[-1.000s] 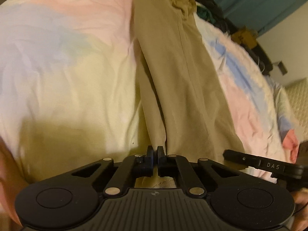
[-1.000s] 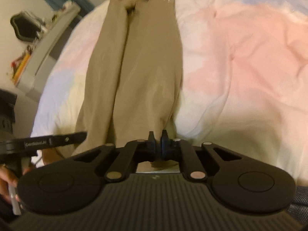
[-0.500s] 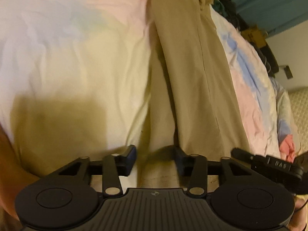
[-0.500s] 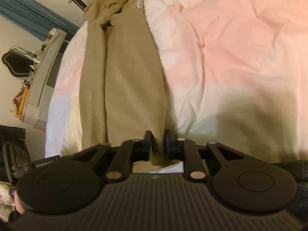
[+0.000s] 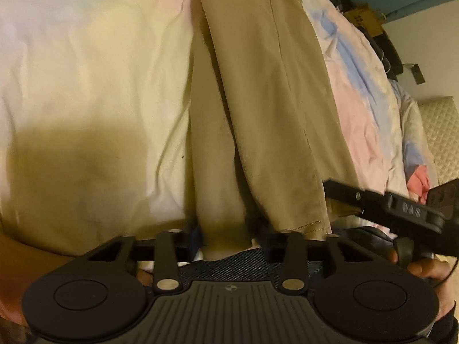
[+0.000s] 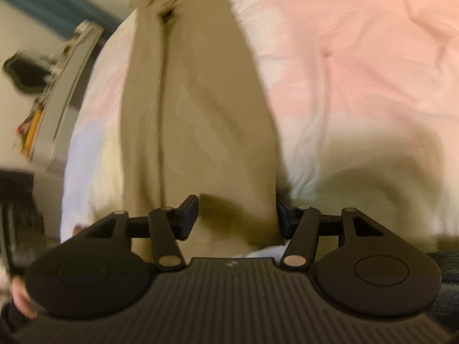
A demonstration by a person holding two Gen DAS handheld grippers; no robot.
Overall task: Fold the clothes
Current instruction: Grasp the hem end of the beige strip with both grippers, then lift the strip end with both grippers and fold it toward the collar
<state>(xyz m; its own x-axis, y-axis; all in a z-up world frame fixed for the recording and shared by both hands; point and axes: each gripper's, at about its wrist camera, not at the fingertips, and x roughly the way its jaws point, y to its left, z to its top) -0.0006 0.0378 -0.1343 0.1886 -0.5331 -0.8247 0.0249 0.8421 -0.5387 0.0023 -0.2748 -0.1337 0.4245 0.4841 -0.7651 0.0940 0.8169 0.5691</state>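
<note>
Left wrist view: the left tongs point(image 5: 226, 230) stand wide apart, gripping nothing; the hem end of the tan trousers point(image 5: 258, 109) lies between and just beyond the fingers, draped over the near edge of the bed point(image 5: 86, 86). Contact between fabric and fingers cannot be confirmed. The right tongs point(image 5: 381, 203) enter from the right edge beside the hem, with the person's hand point(image 5: 424, 269) below.

Right wrist view: the right tongs point(image 6: 236, 215) are likewise spread wide, clamping nothing, with the trousers point(image 6: 200, 100) running lengthwise away from them across the pastel sheet. The picture is motion-blurred; the waist end is bunched and cut off at the top.
</note>
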